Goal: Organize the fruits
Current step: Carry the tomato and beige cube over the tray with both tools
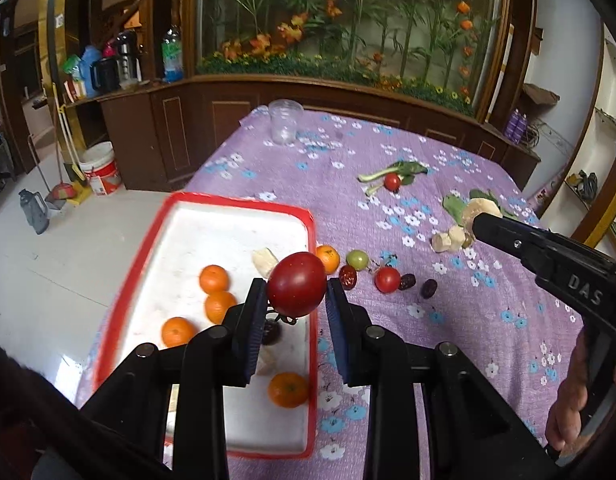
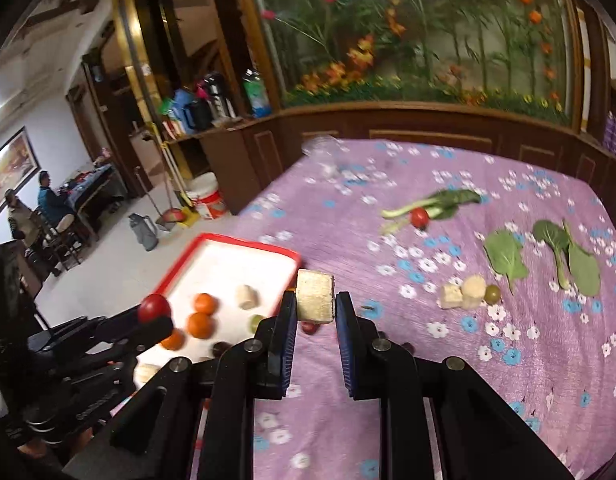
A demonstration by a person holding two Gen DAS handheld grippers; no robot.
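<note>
Only the right wrist view showed two seated people [image 2: 32,212] at left and the right gripper [image 2: 315,300] with jaws clamping a pale chunk [image 2: 315,296], while the left gripper [image 1: 296,292] gripped a red tomato [image 1: 296,284] over the tray [image 1: 212,216] holding four oranges [image 1: 214,279].

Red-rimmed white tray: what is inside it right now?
The red-rimmed white tray holds four oranges, e.g., a pale cut chunk and a dark round fruit. The left gripper and its red tomato hide part of the tray floor.
</note>
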